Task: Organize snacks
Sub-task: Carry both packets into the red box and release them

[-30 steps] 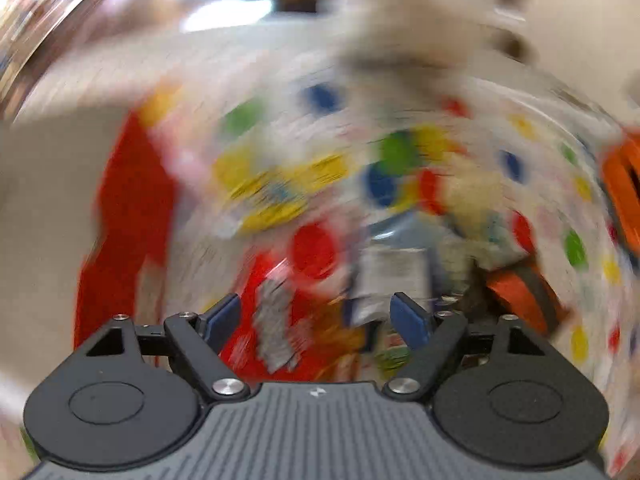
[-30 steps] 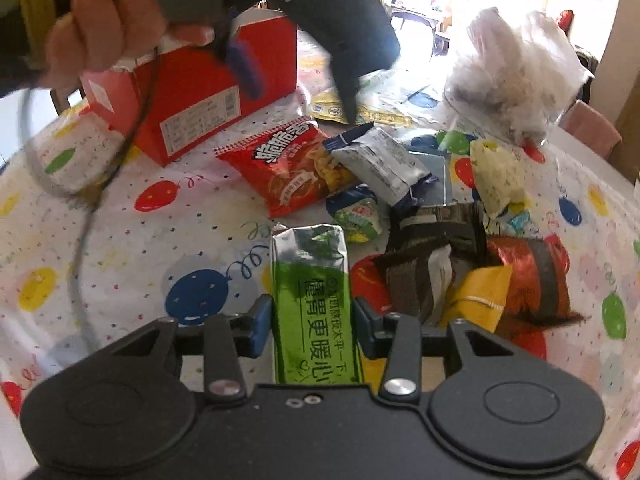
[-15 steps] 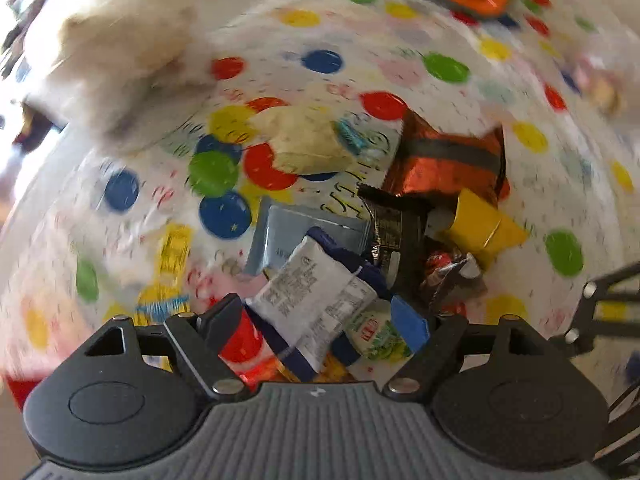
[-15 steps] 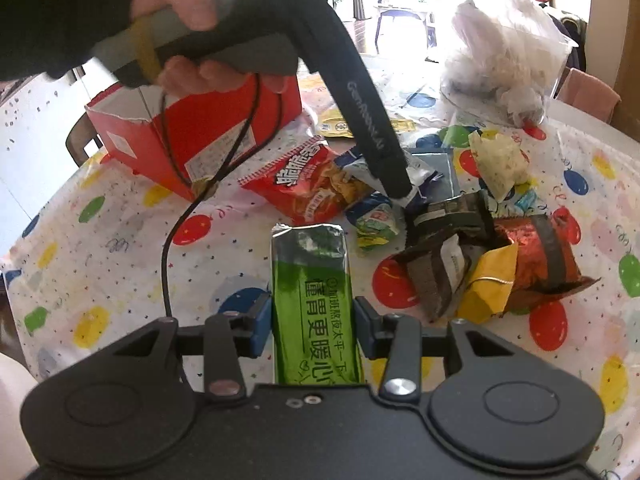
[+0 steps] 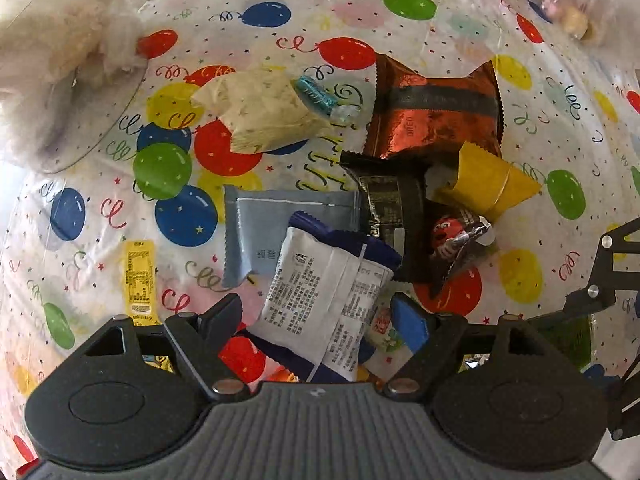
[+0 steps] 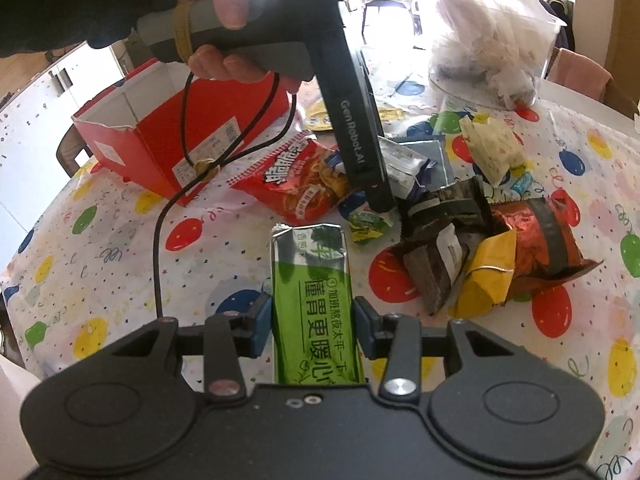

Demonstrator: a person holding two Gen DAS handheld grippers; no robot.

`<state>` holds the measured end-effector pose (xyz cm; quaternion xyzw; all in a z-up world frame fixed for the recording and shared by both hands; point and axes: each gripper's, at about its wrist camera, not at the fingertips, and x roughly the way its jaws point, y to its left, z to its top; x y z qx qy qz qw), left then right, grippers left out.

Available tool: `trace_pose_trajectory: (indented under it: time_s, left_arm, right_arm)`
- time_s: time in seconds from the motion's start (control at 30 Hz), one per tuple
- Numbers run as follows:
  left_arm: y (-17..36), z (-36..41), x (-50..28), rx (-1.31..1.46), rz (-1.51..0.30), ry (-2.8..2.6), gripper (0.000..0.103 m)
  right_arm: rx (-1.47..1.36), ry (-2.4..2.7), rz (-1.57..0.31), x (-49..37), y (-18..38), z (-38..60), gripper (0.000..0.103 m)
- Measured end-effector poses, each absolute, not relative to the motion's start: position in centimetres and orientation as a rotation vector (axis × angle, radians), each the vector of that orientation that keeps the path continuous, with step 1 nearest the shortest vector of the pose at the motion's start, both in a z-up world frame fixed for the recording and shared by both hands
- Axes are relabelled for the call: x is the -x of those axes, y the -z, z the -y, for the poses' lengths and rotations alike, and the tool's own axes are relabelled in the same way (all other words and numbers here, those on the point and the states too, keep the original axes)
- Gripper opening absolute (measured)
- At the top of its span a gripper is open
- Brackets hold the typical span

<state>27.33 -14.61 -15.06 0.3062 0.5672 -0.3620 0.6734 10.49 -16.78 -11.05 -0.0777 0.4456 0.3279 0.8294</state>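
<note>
The left gripper [image 5: 324,316] pointed down over the snack pile, its jaws closing with the white pouch [image 5: 320,300] between them, though the pads did not yet seem to press it. That pouch lay on a grey packet [image 5: 272,224] and partly over a small green-and-white sweet [image 5: 382,332], with the red chip bag [image 6: 296,176] just beside it. The right gripper [image 6: 312,324] was pinched on the green bar [image 6: 316,300], whose far end stuck out over the balloon-print tablecloth [image 6: 208,256]. The red box [image 6: 160,136], open at the top and well apart from the pile, looked like the place the snacks were meant to go.

Several things could go wrong from there. The pouch sat askew across the jaws, so the pads might catch only a corner and let it slide out on the lift. Closing low could also nip the grey packet or the sweet beneath and drag them along. The crinkly tablecloth might bunch under the fingertips. The green bar was held near one end, so a quick swing could tilt it loose. The dangling cord [image 6: 176,200] under the person's hand [image 6: 224,4] hung close to the box and could snag its rim.
</note>
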Motion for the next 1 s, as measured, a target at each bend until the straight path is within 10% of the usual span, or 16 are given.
trace_pose_trajectory:
  time_s: [0.27, 1.0]
  left_arm:
    - [14.6, 14.6, -27.0, -0.629, -1.256, 0.801, 0.048]
    - [6.5, 9.5, -20.3, -0.271, -1.054, 0.369, 0.047]
  right_arm:
    - [0.162, -0.676, -0.952, -10.4, 11.0, 16.9, 0.041]
    - [0.147, -0.585, -0.867, -9.3, 7.1, 18.9, 0.041]
